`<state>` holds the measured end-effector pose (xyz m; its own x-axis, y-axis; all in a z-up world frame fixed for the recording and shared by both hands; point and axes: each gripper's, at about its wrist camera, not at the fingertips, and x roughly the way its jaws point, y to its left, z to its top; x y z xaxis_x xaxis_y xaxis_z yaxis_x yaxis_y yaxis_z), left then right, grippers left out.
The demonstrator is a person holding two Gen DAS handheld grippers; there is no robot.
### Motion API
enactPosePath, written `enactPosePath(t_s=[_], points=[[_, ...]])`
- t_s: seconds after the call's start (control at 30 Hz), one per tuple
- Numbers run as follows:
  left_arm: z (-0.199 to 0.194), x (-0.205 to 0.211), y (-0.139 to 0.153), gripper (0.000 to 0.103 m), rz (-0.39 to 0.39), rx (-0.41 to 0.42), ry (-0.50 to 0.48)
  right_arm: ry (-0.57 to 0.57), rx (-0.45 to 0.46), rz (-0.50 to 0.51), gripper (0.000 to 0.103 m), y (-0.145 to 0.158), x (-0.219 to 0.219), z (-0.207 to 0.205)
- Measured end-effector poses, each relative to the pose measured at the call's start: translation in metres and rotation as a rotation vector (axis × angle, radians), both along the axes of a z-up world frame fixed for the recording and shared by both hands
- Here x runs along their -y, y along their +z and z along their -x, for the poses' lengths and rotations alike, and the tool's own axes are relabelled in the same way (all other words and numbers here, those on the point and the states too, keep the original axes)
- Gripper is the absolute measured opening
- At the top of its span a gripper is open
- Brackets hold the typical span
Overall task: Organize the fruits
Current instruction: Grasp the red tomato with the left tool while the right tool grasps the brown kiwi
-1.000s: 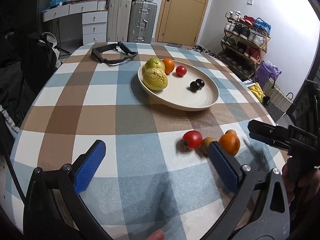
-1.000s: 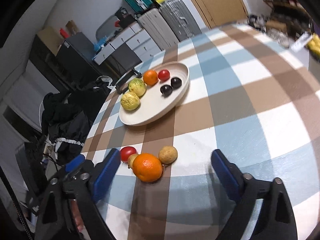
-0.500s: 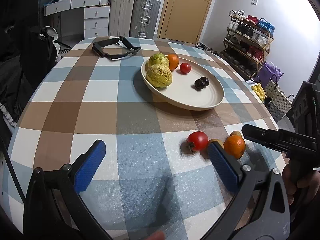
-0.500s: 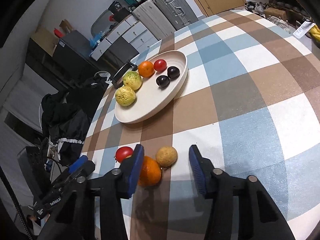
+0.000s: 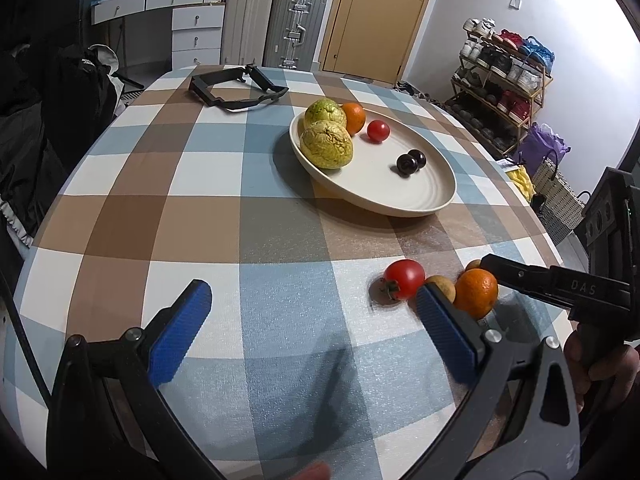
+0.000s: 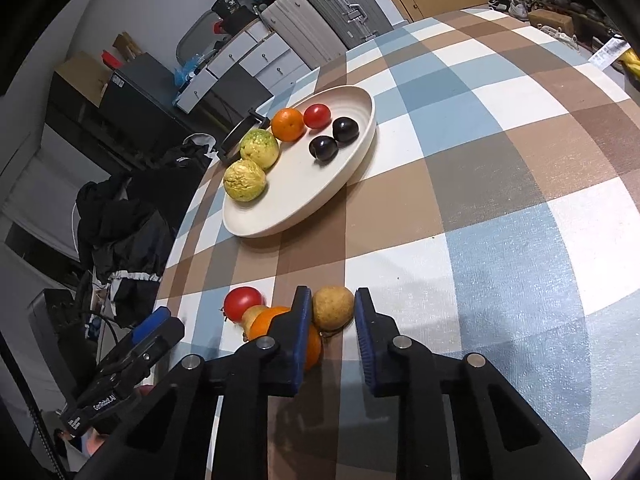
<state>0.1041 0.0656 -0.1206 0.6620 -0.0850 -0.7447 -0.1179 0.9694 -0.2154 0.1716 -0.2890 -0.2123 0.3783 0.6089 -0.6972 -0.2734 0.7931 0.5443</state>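
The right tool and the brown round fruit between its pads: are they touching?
Touching. In the right wrist view the right tool has both blue pads pressed against the brown fruit; no gap shows.

Bright indoor light w/ soft shadows, sharp centre, heavy fisheye warp at edges.

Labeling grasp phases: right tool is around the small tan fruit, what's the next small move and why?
Probably lift straight up. The right tool has its pads against both sides of the tan fruit, which rests on the tablecloth beside the orange, so a sideways drag could knock that one.
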Motion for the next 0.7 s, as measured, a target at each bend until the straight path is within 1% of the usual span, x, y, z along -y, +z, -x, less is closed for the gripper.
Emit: enactPosePath(t_s=[0.27, 0.5, 0.6, 0.7], points=[[-0.003, 0.011, -0.003, 0.102, 0.014, -0.026, -0.036, -0.009, 0.015, -0.018, 0.021, -0.001, 0.006, 0.002], [-0.014, 0.026, -0.005, 0.102, -0.020, -0.032, -0.066, -0.023, 0.054, -0.054, 0.021, 0.005, 0.019, 0.004], [-0.021, 0.029, -0.008, 0.102, -0.004, -0.041, -0.098, -0.028, 0.069, -0.061, 0.021, 0.007, 0.024, 0.005], [-0.027, 0.033, -0.010, 0.101, -0.010, -0.046, -0.133, -0.034, 0.076, -0.061, 0.021, 0.008, 0.029, 0.006]])
